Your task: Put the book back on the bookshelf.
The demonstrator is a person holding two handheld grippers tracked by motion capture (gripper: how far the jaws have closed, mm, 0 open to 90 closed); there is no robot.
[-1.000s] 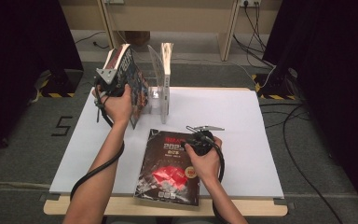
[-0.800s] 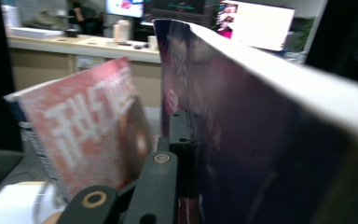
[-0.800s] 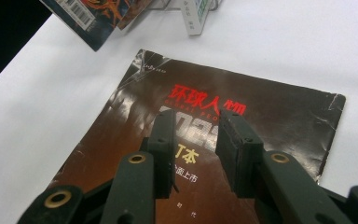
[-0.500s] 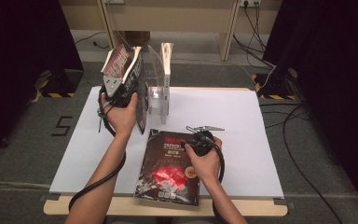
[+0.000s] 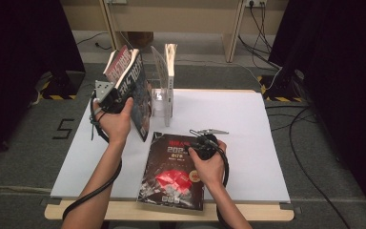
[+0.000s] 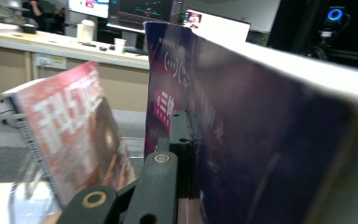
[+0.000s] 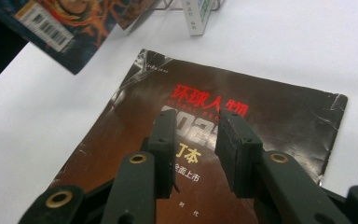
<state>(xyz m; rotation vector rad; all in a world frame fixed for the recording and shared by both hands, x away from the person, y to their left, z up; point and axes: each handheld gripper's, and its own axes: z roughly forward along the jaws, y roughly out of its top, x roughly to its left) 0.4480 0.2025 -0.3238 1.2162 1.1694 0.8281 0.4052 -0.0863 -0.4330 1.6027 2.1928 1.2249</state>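
My left gripper (image 5: 116, 98) is shut on a thick dark-covered book (image 5: 138, 90), held upright above the table's far left, just left of a clear rack (image 5: 161, 102). In the left gripper view, one jaw of the left gripper (image 6: 186, 135) lies flat against the purple cover (image 6: 261, 140). A red-covered book (image 6: 70, 135) leans in the rack (image 6: 23, 205), and from above this book (image 5: 167, 67) stands upright. A dark magazine (image 5: 174, 174) lies flat at the near edge. My right gripper (image 5: 201, 143) rests over its top. The right gripper (image 7: 196, 126) is open above the red title (image 7: 209, 100), with nothing between its jaws.
The white tabletop (image 5: 248, 124) has bare room to the right of the magazine and rack. Its wooden front edge (image 5: 124, 210) runs along the bottom. Cables (image 5: 310, 157) trail over the grey floor on the right. Dark curtains flank both sides.
My left hand has brought the upright book a little nearer and stood it straighter beside the rack. The right gripper has stayed over the magazine.
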